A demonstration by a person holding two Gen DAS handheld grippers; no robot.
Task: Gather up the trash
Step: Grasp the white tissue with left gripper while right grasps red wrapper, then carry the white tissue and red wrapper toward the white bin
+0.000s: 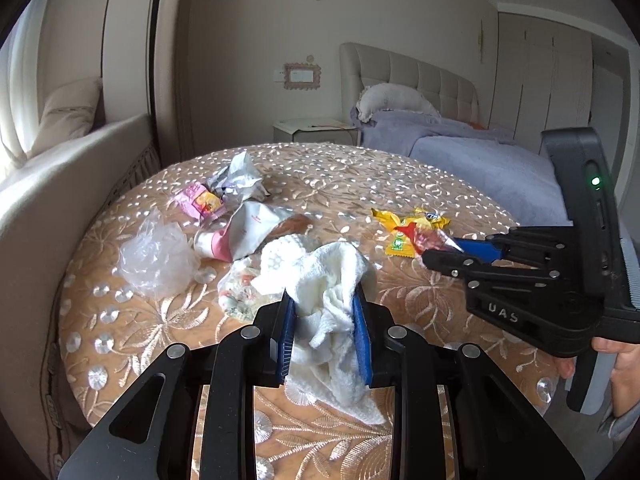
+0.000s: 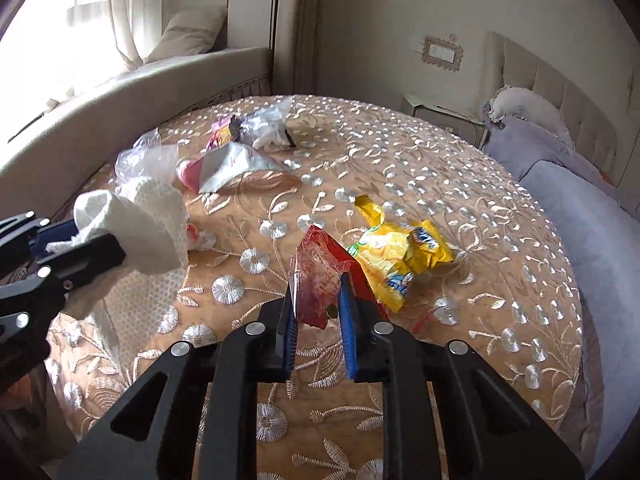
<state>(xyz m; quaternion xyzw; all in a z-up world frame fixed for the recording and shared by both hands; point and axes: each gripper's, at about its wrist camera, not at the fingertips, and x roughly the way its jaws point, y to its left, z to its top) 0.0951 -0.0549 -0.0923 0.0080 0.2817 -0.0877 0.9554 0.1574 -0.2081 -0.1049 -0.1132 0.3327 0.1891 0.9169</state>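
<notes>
- The left tongs are clamped on a white crumpled tissue, lifted above the desk.
- The right tongs grip a red wrapper.
- A yellow snack bag lies just right of the right tongs.
- A clear plastic bag sits left of the left tongs.

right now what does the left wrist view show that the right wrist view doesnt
Only the left wrist view shows the right gripper's body with its green light and the person's hand under it. Only the right wrist view shows the window and the red wrapper close up between the right gripper fingers. Both show the left gripper shut on the white tissue, the yellow wrapper, the clear bag and the bed.
</notes>
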